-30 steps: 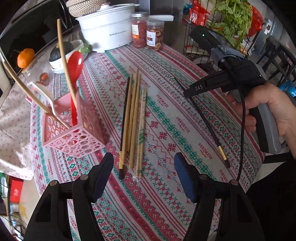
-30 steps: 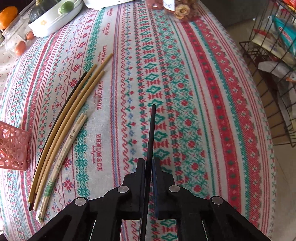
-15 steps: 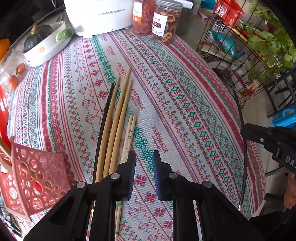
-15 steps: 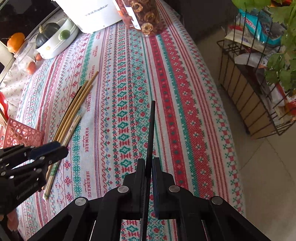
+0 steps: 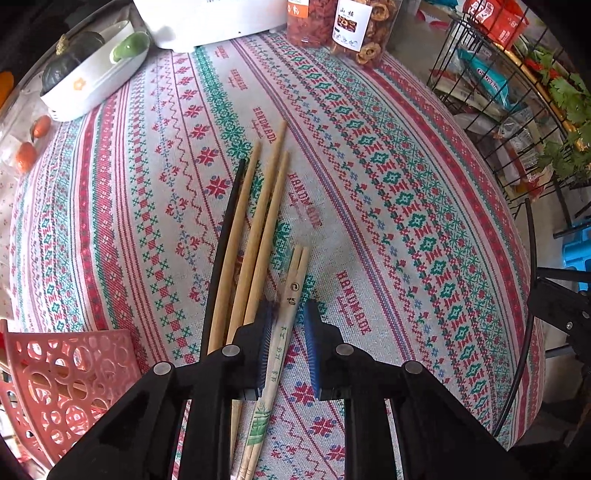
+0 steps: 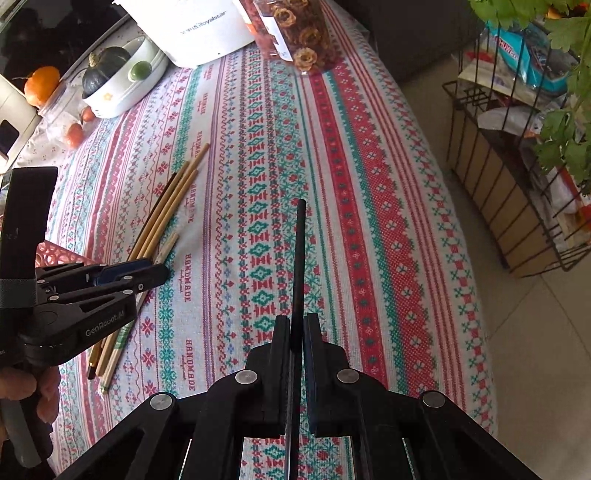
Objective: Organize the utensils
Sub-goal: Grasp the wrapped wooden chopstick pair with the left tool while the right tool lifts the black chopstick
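Patterned tablecloth fills both views. Since a second ago the left gripper has been lowered over the chopstick row at lower centre, its jaws narrowed around the paper-sleeved chopsticks, contact unclear. A black chopstick stays clamped in the right gripper. Pickup seems imminent; the pink basket waits lower left.

Near ends of the bamboo chopsticks are hidden beneath the left gripper. Pink basket cropped at frame edge. Jar tops cut off; label print illegible.
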